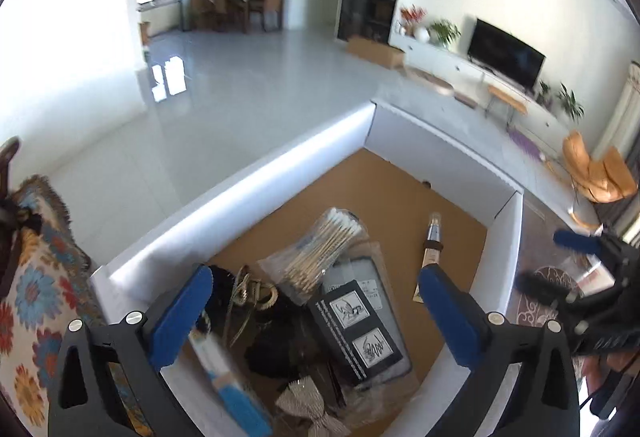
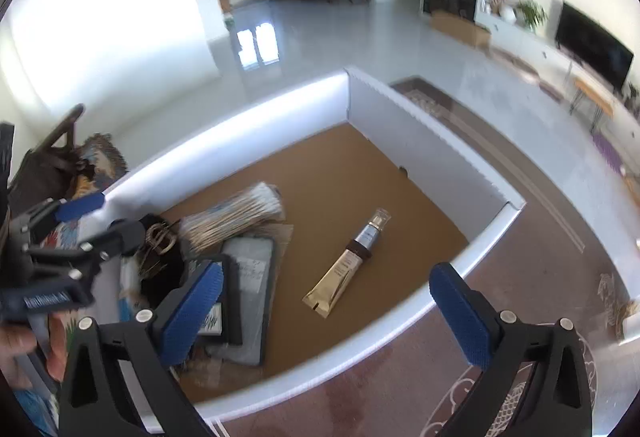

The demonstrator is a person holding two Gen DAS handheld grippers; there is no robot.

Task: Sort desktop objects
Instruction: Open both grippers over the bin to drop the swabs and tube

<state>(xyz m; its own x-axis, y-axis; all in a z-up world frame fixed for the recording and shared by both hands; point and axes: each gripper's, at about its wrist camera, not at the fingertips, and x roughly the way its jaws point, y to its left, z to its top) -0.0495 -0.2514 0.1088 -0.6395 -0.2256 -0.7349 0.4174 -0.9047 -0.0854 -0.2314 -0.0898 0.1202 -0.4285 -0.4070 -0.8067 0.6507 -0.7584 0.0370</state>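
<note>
Both the left hand-held gripper (image 1: 316, 291) and the right hand-held gripper (image 2: 326, 289) hang wide and empty above the box (image 2: 420, 117), so sorting is probably between picks; the next grasp needs lowering onto the tube (image 2: 348, 261) between the right jaws.

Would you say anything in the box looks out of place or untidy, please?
Yes: the items are heaped against one side, the swab bag lying askew over a flat packet, while the tube lies alone on the bare floor.
</note>
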